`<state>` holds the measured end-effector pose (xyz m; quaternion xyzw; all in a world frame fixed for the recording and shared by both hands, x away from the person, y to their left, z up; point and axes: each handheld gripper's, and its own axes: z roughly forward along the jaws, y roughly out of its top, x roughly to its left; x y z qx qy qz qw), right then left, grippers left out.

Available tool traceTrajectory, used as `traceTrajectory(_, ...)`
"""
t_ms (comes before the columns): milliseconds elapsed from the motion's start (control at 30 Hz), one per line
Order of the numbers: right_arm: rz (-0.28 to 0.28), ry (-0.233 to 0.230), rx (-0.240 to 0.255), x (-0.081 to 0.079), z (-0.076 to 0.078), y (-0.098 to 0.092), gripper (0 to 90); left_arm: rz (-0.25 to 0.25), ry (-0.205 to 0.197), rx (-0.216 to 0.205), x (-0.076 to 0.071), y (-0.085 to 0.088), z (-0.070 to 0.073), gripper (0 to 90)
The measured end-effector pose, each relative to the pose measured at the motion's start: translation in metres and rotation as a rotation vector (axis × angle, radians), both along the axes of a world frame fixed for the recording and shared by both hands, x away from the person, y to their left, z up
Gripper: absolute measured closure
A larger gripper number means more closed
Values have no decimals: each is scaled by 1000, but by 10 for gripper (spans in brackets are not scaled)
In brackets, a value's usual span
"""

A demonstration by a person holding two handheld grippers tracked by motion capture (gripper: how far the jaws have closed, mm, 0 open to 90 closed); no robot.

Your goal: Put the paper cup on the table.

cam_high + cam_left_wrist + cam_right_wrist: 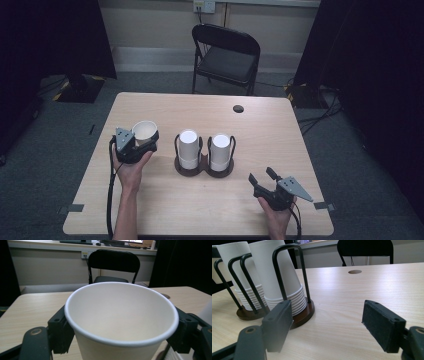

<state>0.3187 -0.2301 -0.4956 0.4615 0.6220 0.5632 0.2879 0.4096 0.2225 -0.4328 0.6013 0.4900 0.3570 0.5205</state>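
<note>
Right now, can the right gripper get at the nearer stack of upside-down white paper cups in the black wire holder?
Probably yes: the right gripper is open and empty, with bare wooden table between it and that cup stack. The holder's wire loops may hinder a side grasp.

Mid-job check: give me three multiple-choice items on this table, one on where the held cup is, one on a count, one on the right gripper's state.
1. Where is the paper cup that the left gripper holds?
A. left of the cup stacks
B. on the chair
C. inside the rack

2. How many stacks of cups stand in the rack?
A. one
B. two
C. four

3. The right gripper is:
A. shut on a cup
B. open, with nothing between the fingers
C. shut on the rack

Key: 1 A, the high view shows it left of the stacks; 2 B, two white stacks stand side by side; 3 B, bare table shows between its fingers.
</note>
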Motion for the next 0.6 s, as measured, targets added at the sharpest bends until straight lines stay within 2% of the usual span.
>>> traceTrajectory(33,-1,-2,1,0,0,0,236,-3,5,-6,2,1,-1,223)
traceTrajectory(200,-1,-5,5,-1,0,-1,224,45,25,-2,8,3,-7,224)
traceTrajectory(333,-2,-8,4,-1,0,0,226,38,37,3,12,0,-12,224)
traceTrajectory(600,-2,-16,-3,-2,0,1,234,36,86,15,20,1,-27,217)
